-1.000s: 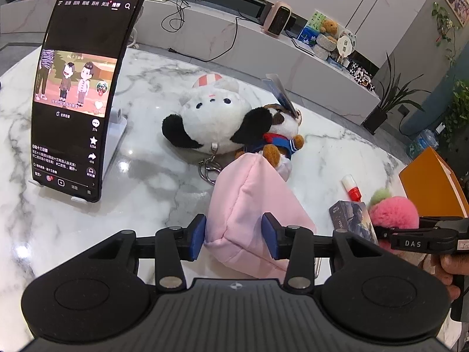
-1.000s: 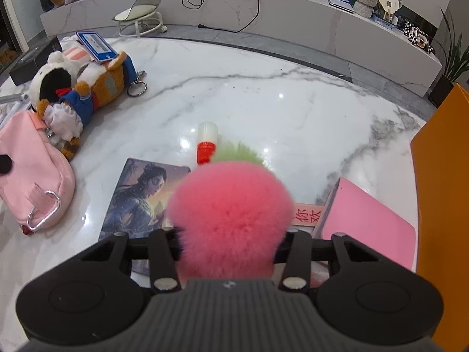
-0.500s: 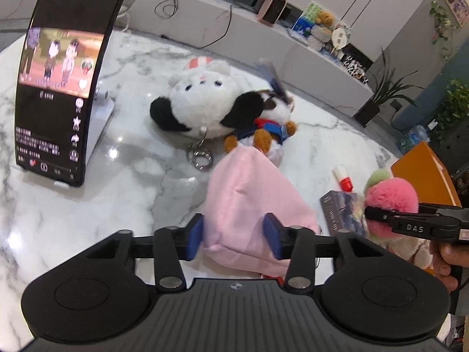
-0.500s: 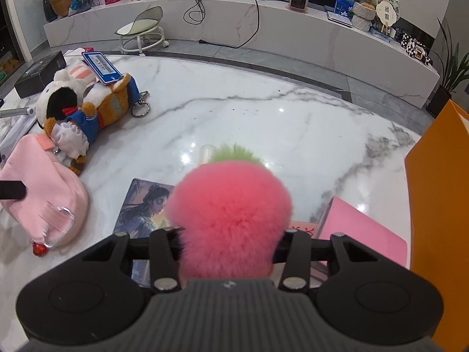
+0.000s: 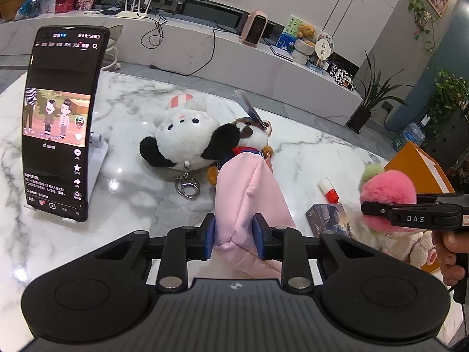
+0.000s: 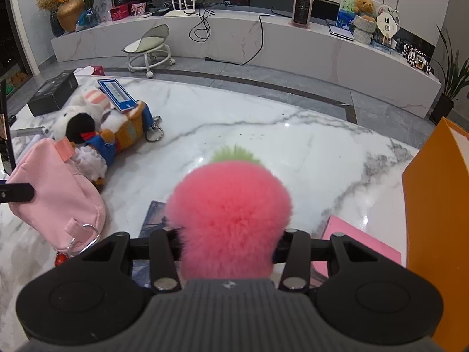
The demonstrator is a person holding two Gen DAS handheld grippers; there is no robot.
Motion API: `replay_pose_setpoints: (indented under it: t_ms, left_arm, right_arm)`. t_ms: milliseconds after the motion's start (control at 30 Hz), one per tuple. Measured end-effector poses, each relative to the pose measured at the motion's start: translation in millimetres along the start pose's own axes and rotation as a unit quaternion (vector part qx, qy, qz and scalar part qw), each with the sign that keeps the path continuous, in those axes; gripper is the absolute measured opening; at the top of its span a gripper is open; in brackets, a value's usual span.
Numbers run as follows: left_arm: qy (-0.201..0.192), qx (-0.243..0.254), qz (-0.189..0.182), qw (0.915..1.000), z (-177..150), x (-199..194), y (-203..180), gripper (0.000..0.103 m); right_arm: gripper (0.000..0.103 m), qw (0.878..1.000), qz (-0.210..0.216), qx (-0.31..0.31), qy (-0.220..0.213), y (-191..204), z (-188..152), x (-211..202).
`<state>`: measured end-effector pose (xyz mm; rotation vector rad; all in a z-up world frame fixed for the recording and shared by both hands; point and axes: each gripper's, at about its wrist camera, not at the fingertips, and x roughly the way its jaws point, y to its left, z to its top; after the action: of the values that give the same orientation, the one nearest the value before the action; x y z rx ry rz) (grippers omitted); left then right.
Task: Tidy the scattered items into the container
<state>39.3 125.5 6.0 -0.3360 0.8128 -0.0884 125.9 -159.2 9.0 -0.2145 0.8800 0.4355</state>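
Moved: both hand-held grippers have risen, loads lifted.
Left hand-held gripper [image 5: 234,236]: clamped on pink pouch [image 5: 249,193], above the counter [image 5: 140,205].
Right hand-held gripper [image 6: 231,246]: fingertips buried in pink pompom [image 6: 231,214], squeezing it.
Hidden: picture box [image 6: 154,220] mostly covered; orange container [image 6: 433,205] cut off.

Plush toys [image 5: 187,140]: three. Pink pouch [image 5: 249,193]: one. Phone [image 5: 61,123]: one.

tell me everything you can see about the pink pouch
The pink pouch is soft, padded fabric with stitched seams. The left gripper is shut on its near end. A pink loop holds a silver clip ring with something small and red below, and a darker pink tab sits at the far end. That far end lies against the plush toys on the marble table.
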Motion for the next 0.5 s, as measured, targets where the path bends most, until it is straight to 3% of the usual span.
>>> replay_pose_setpoints:
  t_ms: [500]
  left_arm:
    - [-0.021, 0.016, 0.0, 0.9997, 9, -22, -33, 0.03]
  right_arm:
    - [0.047, 0.999, 0.012, 0.012, -0.036, -8, 2, -40]
